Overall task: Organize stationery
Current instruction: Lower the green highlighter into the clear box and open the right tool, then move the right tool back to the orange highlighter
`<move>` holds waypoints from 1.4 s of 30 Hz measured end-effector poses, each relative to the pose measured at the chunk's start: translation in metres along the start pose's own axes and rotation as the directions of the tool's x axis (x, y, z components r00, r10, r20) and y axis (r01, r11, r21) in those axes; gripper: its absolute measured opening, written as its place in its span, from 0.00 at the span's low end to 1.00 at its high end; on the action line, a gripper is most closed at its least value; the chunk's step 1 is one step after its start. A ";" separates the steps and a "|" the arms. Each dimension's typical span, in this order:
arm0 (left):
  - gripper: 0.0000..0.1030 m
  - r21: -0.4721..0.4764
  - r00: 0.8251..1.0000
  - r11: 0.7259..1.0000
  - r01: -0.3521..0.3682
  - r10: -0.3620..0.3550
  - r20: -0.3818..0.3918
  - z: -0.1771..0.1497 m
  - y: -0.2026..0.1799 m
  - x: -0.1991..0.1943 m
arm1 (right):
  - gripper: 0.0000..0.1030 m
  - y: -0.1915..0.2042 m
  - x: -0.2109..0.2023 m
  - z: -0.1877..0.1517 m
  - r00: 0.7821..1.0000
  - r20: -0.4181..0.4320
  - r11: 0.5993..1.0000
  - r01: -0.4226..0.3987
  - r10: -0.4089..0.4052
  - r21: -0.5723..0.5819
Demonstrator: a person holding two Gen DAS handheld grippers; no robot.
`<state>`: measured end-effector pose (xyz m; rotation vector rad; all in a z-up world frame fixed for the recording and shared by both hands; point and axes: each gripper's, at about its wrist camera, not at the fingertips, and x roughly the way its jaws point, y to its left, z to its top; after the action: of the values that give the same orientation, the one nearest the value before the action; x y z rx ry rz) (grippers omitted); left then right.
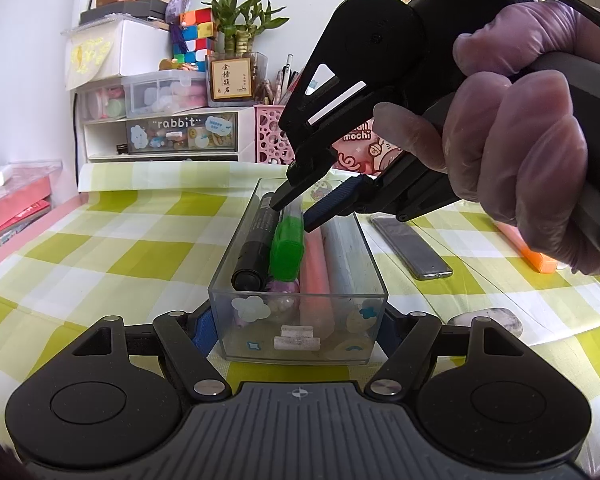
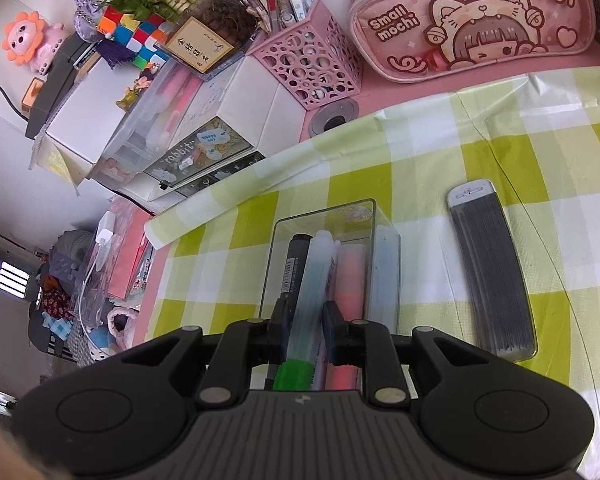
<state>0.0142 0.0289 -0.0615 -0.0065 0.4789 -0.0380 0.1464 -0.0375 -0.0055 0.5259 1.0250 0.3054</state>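
Left hand-held gripper (image 1: 298, 330) clamps the clear box (image 1: 296, 312) steady on the tabletop (image 1: 120, 240); right hand-held gripper (image 2: 308, 322), jaws narrow, seemingly just slack around the green-capped marker (image 2: 312, 280) lying inside; lift straight out without dragging it.

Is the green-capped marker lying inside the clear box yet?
Yes: the green-capped marker lies in the clear box, beside the black marker.

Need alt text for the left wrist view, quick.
The left gripper clamps the near end of a clear box of markers on a green checked cloth. The right gripper, in a gloved hand, straddles a green-capped marker in the box.
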 end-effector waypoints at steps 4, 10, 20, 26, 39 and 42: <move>0.71 0.000 1.000 1.000 0.000 0.000 0.000 0.000 0.001 0.000 | 0.38 0.001 -0.008 0.001 1.000 0.019 1.000 -0.004 0.005 -0.023; 0.71 -0.001 1.000 1.000 0.001 -0.001 0.000 0.000 0.000 0.000 | 0.39 -0.003 -0.028 -0.001 0.998 0.054 0.998 -0.026 0.029 -0.057; 0.71 -0.002 1.000 1.000 0.000 0.000 -0.001 0.001 0.001 0.000 | 0.51 -0.046 -0.074 -0.009 0.984 0.180 0.998 -0.001 0.011 -0.056; 0.71 -0.002 1.000 1.000 -0.001 0.001 -0.001 0.001 0.002 0.000 | 0.57 -0.076 -0.096 -0.015 0.967 0.247 0.994 0.085 -0.063 -0.076; 0.71 0.000 1.000 1.000 -0.001 0.001 -0.001 0.001 0.002 0.000 | 0.68 -0.105 -0.114 -0.066 0.894 0.374 0.918 0.340 -0.248 -0.204; 0.71 0.000 1.000 1.000 -0.002 0.002 -0.002 0.001 0.001 0.000 | 0.69 -0.110 -0.117 -0.075 0.878 0.401 0.893 0.377 -0.261 -0.244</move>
<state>0.0148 0.0304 -0.0605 -0.0060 0.4807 -0.0365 0.0230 -0.1649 -0.0118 0.1028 0.6713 0.0630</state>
